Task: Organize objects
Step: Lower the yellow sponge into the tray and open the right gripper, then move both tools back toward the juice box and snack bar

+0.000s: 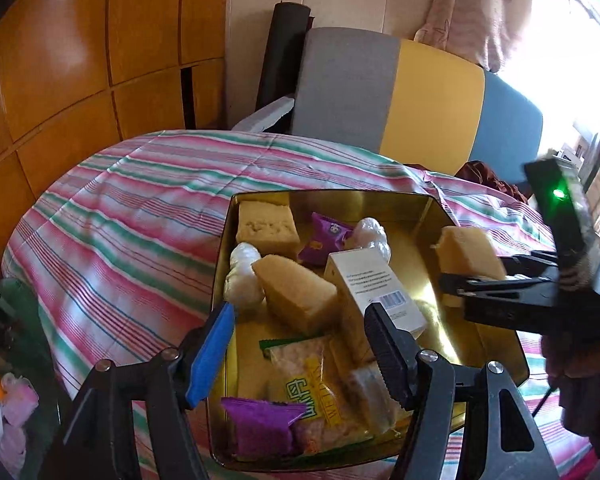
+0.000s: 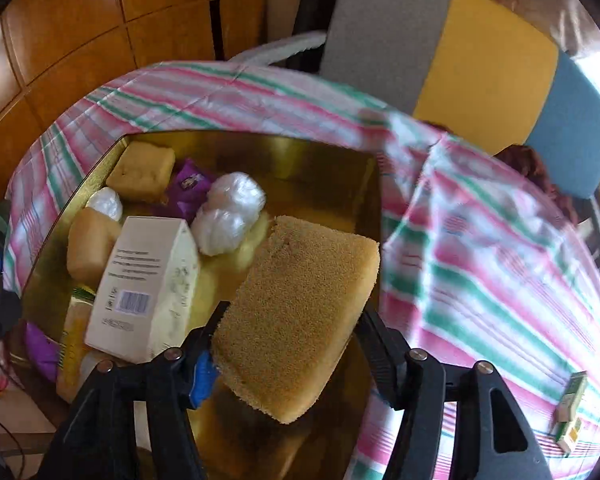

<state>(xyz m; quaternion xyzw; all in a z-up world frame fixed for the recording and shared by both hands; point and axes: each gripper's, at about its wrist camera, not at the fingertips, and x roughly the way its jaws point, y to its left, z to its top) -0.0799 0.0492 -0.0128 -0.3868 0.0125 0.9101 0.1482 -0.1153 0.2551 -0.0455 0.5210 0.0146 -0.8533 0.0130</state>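
A gold tin (image 1: pixel 332 194) (image 2: pixel 260 136) lies on a striped bedspread. Inside are a white carton (image 1: pixel 372 284) (image 2: pixel 148 280), two yellow sponges (image 1: pixel 266 226) (image 1: pixel 296 292), purple packets (image 1: pixel 326 236), white plastic bundles (image 1: pixel 242 276) (image 2: pixel 232 208) and a yellow snack packet (image 1: pixel 312 400). My right gripper (image 2: pixel 292 312) (image 1: pixel 460 284) is shut on a third yellow sponge (image 2: pixel 300 300) (image 1: pixel 468 252), held in the air over the tin's right side. Over the tin's near end my left gripper (image 1: pixel 300 316) stands open, with nothing between its fingers.
The pink, green and white bedspread (image 1: pixel 120 220) spreads around the tin. A grey, yellow and blue cushion (image 1: pixel 420 100) stands behind, with wooden cabinet doors (image 1: pixel 80 60) at the left. A small green-and-white pack (image 2: pixel 568 408) lies on the bedspread at the right. Clutter (image 1: pixel 4 400) sits low left.
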